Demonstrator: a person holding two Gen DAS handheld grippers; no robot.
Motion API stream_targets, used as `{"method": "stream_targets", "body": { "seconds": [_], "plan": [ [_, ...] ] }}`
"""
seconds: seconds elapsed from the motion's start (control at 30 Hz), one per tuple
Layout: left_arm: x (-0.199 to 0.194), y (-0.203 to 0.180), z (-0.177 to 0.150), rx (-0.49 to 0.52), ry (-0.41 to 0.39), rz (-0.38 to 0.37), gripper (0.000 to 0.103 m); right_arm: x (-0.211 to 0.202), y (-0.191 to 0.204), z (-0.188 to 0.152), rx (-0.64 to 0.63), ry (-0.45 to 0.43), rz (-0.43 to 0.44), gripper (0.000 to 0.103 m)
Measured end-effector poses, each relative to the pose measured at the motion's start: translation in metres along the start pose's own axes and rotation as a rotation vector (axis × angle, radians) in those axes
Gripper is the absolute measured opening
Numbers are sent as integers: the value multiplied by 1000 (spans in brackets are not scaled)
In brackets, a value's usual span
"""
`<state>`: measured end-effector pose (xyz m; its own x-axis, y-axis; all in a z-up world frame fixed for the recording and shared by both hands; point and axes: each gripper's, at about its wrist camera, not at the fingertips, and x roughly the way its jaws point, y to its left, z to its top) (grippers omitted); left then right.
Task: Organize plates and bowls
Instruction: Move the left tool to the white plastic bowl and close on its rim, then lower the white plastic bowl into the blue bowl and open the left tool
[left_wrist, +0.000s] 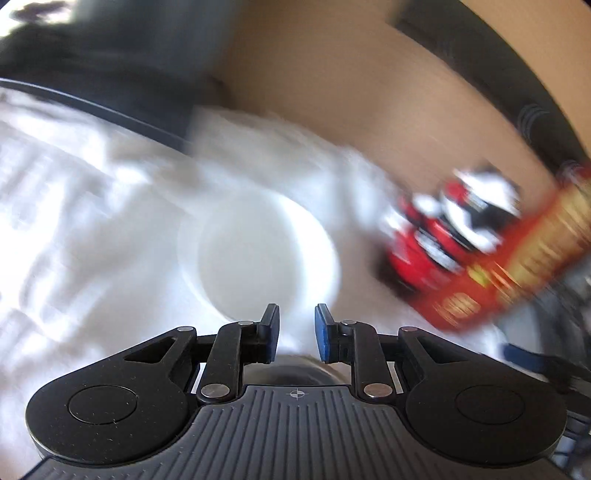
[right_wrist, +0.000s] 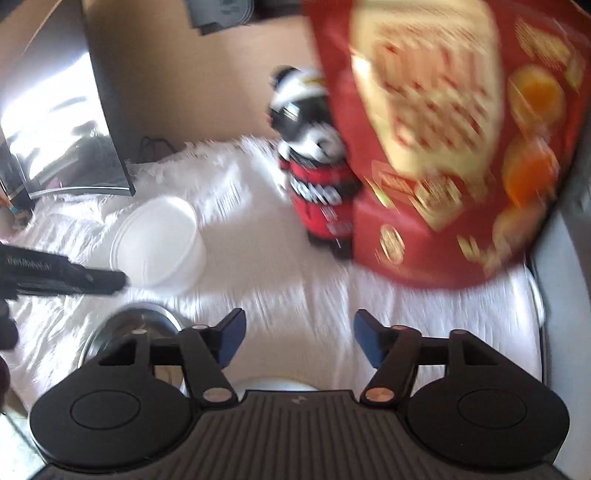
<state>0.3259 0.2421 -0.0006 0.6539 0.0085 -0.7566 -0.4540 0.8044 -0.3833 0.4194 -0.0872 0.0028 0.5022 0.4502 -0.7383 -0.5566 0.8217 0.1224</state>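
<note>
A white bowl (left_wrist: 258, 254) stands on the white cloth just ahead of my left gripper (left_wrist: 297, 332). The blue pads of that gripper stand a narrow gap apart with nothing between them, so it is open. In the right wrist view the same white bowl (right_wrist: 159, 243) sits left of centre, and a black finger (right_wrist: 103, 280) of the left gripper reaches its near rim. A metal bowl (right_wrist: 136, 325) lies close below it. My right gripper (right_wrist: 299, 339) is open wide and empty above the cloth. A white plate's edge (right_wrist: 275, 384) shows just under its body.
A large red snack box (right_wrist: 443, 147) fills the upper right, with a red-and-black plush toy (right_wrist: 317, 177) beside it. A dark monitor (right_wrist: 74, 129) stands at the back left. The white cloth (right_wrist: 277, 280) covers the surface. Both views are motion-blurred.
</note>
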Motion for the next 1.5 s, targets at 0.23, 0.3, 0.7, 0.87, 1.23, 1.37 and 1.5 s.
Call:
{"method": "stream_targets", "body": {
  "seconds": [0.23, 0.3, 0.7, 0.87, 1.23, 1.37, 1.5],
  "plan": [
    [54, 59, 40, -88, 49, 67, 23, 57, 78, 52, -133, -5, -47, 74],
    [67, 68, 46, -91, 60, 77, 23, 82, 88, 65, -90, 60, 19, 73],
    [128, 64, 46, -79, 178, -27, 27, 214, 97, 63, 241, 359, 162, 33],
    [98, 23, 53, -5, 121, -123, 26, 180, 84, 66, 264, 304, 167, 24],
    [26, -108, 16, 175, 102, -263, 28, 35, 0, 48, 336, 128, 131, 24],
    [4, -145, -19, 252, 134, -264, 28, -11, -28, 21, 354, 82, 104, 24],
    [-7, -167, -52, 308, 172, -255, 29, -43, -51, -8, 358, 65, 86, 24]
  ]
}}
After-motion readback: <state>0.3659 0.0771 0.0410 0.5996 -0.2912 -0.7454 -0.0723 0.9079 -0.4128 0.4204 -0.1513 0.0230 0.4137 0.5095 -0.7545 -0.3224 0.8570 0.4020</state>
